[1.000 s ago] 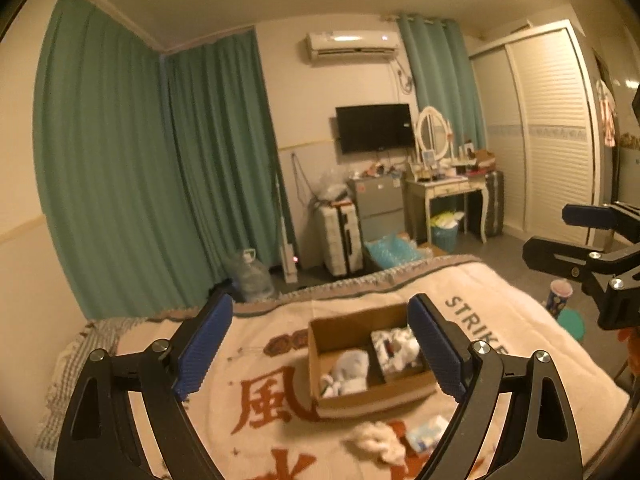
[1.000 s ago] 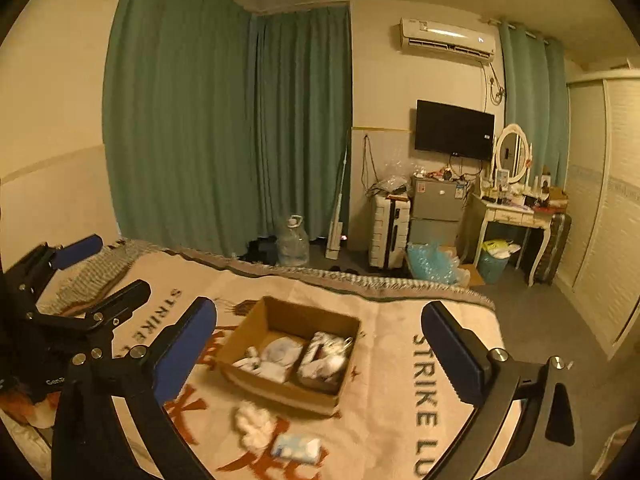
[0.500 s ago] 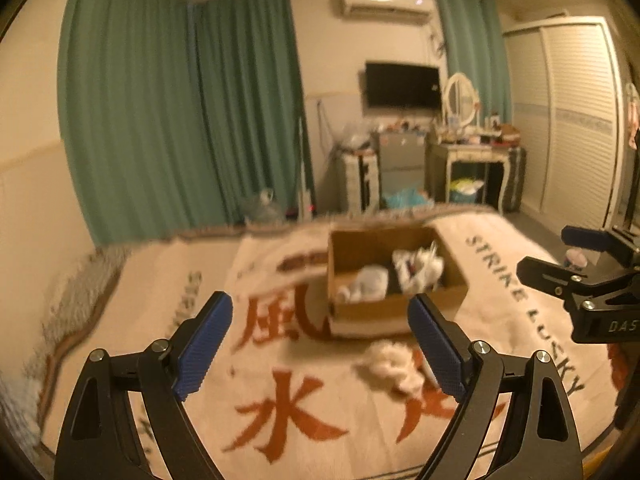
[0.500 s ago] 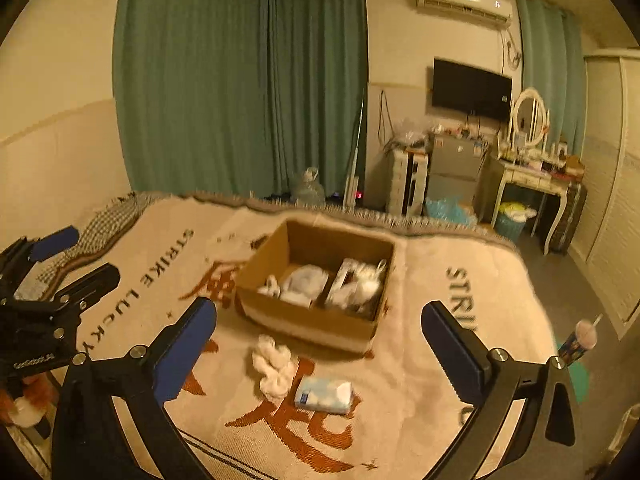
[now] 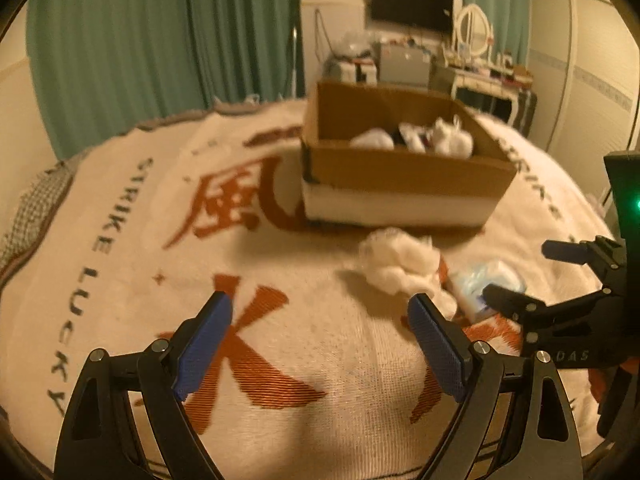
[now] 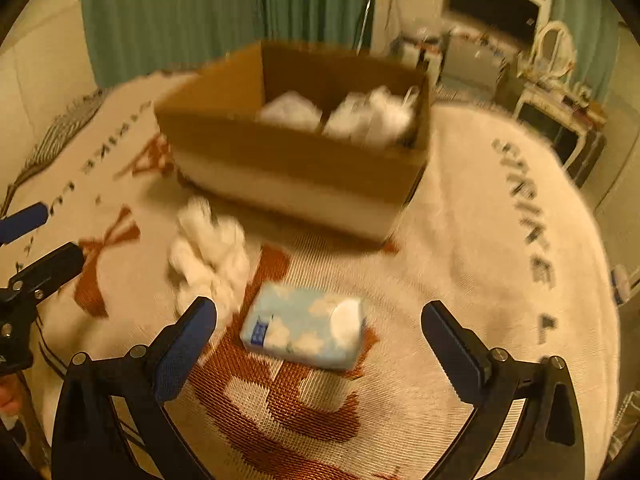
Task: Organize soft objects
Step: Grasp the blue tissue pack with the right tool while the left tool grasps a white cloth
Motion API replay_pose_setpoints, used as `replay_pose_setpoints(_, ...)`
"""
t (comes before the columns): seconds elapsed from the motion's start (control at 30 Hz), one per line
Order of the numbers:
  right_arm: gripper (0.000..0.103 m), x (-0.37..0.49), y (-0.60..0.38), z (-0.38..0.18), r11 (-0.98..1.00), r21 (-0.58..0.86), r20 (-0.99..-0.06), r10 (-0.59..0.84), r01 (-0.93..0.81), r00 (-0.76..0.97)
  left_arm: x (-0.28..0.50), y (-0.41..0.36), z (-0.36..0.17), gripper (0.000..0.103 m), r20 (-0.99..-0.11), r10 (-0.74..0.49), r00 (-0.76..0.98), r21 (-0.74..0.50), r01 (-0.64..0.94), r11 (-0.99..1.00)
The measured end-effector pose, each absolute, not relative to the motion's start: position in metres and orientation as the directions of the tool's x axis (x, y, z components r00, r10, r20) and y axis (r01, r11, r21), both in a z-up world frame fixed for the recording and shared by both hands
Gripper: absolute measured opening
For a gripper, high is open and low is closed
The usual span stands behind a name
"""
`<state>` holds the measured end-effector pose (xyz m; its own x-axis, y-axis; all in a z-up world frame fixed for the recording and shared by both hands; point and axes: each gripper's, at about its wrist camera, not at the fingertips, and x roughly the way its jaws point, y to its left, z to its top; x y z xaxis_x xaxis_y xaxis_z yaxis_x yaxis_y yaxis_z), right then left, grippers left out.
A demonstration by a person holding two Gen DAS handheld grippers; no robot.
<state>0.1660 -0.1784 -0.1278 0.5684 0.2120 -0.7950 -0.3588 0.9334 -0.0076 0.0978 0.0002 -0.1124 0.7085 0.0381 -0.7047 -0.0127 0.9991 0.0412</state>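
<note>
A cardboard box [image 5: 404, 168] [image 6: 288, 148] stands on the blanket-covered bed and holds white soft items [image 6: 370, 116]. In front of it lie a white fluffy cloth [image 5: 400, 264] [image 6: 208, 252] and a light blue tissue pack [image 6: 306, 330] [image 5: 486, 282]. My left gripper [image 5: 320, 344] is open and empty, low over the blanket, with the white cloth just beyond its right finger. My right gripper [image 6: 320, 340] is open and empty, its fingers either side of the tissue pack, slightly short of it. The right gripper also shows in the left wrist view [image 5: 520, 276].
The cream blanket [image 6: 480, 240] with red characters and "STRIKE LUCKY" lettering covers the bed. Green curtains [image 5: 140, 40], a TV [image 5: 412, 6], a dresser with mirror [image 5: 480, 64] and wardrobe doors stand beyond the bed's far edge.
Both grippers have come down and forward towards the bed. The box, cloth and tissue pack now look much larger and closer. Both grippers stay open.
</note>
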Motion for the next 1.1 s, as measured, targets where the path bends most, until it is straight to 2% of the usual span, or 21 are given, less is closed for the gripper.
replay_pose_setpoints(0.13, 0.102, 0.172, -0.173, -0.153, 0.911, 0.017, -0.830, 0.242, -0.411, 0.502, 0.106, -0.002, -0.135, 0.091, -0.735, 0.027, 0.678, 0.039, 0.002, 0.999)
replay_pose_setpoints(0.17, 0.100, 0.174, -0.170, -0.157, 0.905, 0.014, -0.835, 0.244, -0.425, 0.493, 0.107, -0.003, -0.139, 0.091, -0.741, 0.020, 0.671, 0.032, 0.007, 0.999)
replay_pose_setpoints(0.2, 0.096, 0.175, -0.168, -0.161, 0.901, 0.005, -0.839, 0.240, -0.434, 0.489, 0.110, -0.003, -0.142, 0.091, -0.746, 0.014, 0.666, 0.027, 0.009, 1.000)
replay_pose_setpoints(0.27, 0.077, 0.177, -0.167, -0.168, 0.895, -0.004, -0.842, 0.237, -0.446, 0.484, 0.112, -0.003, -0.146, 0.091, -0.754, 0.001, 0.657, 0.012, 0.012, 1.000)
replay_pose_setpoints(0.4, 0.076, 0.185, -0.181, -0.163, 0.904, 0.047, -0.815, 0.280, -0.424, 0.507, 0.117, -0.009, -0.150, 0.091, -0.767, -0.034, 0.641, -0.014, 0.036, 0.999)
replay_pose_setpoints(0.6, 0.076, 0.193, -0.206, -0.146, 0.928, 0.028, -0.775, 0.254, -0.370, 0.578, 0.133, -0.034, -0.154, 0.090, -0.776, -0.094, 0.624, -0.031, 0.111, 0.993)
replay_pose_setpoints(0.87, 0.076, 0.208, -0.226, -0.146, 0.946, 0.084, -0.781, 0.257, -0.312, 0.569, 0.165, -0.056, -0.169, 0.087, -0.788, -0.161, 0.595, -0.054, 0.193, 0.980)
replay_pose_setpoints(0.93, 0.076, 0.211, -0.230, -0.146, 0.947, 0.097, -0.782, 0.262, -0.305, 0.565, 0.170, -0.059, -0.172, 0.065, -0.793, -0.146, 0.591, -0.030, 0.201, 0.979)
replay_pose_setpoints(0.97, 0.076, 0.212, -0.231, -0.147, 0.948, 0.100, -0.783, 0.263, -0.303, 0.564, 0.171, -0.060, -0.172, 0.060, -0.795, -0.142, 0.590, -0.024, 0.203, 0.979)
replay_pose_setpoints(1.03, 0.076, 0.213, -0.232, -0.147, 0.949, 0.101, -0.784, 0.261, -0.300, 0.564, 0.172, -0.058, -0.171, 0.043, -0.794, -0.151, 0.589, -0.031, 0.209, 0.977)
replay_pose_setpoints(1.1, 0.076, 0.212, -0.229, -0.146, 0.950, 0.100, -0.783, 0.259, -0.297, 0.565, 0.168, -0.057, -0.168, 0.033, -0.789, -0.154, 0.594, -0.027, 0.216, 0.976)
